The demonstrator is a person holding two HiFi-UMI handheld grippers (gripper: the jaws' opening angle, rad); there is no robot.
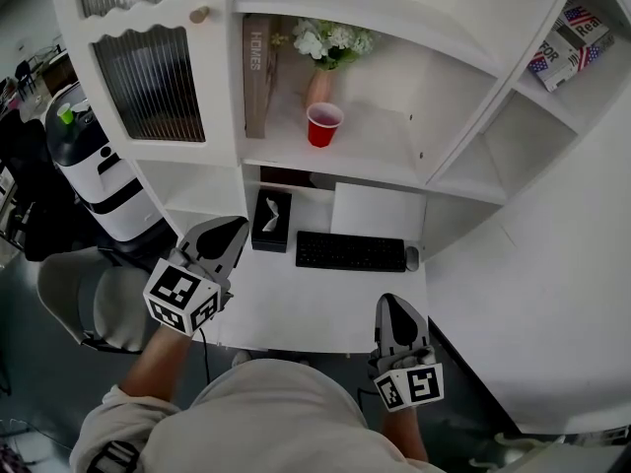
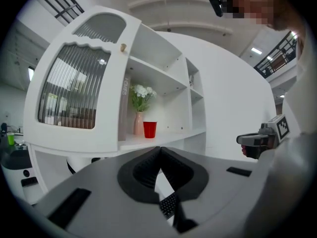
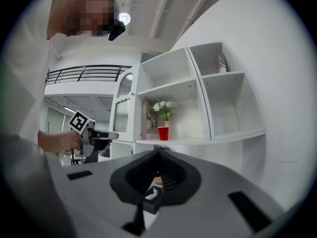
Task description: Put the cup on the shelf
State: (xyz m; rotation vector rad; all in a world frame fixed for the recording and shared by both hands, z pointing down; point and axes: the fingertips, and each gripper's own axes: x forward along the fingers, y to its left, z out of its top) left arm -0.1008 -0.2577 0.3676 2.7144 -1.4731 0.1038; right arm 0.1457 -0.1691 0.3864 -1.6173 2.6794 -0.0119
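**Middle shelf bay** (image 1: 380,138): open at the front.
- Left part is occupied. An upright book (image 1: 258,77) stands against the left wall, a flower vase (image 1: 317,87) stands at the back, and a red cup (image 1: 323,123) stands just before the vase.
- Right part is bare board, free across to the upright partition (image 1: 473,106).

**Lower right bay** (image 1: 498,151): bare, with an open front.

**Ribbed-glass door** (image 1: 148,82): shut, so it bars the left bay.

**Desk** (image 1: 296,313):
- The back strip is crowded by a tissue box (image 1: 271,220), a keyboard (image 1: 350,251), a mouse (image 1: 412,258) and a white flat panel (image 1: 380,212).
- The front strip is bare.

**Chair** (image 1: 89,304): stands close beside the desk's left edge.
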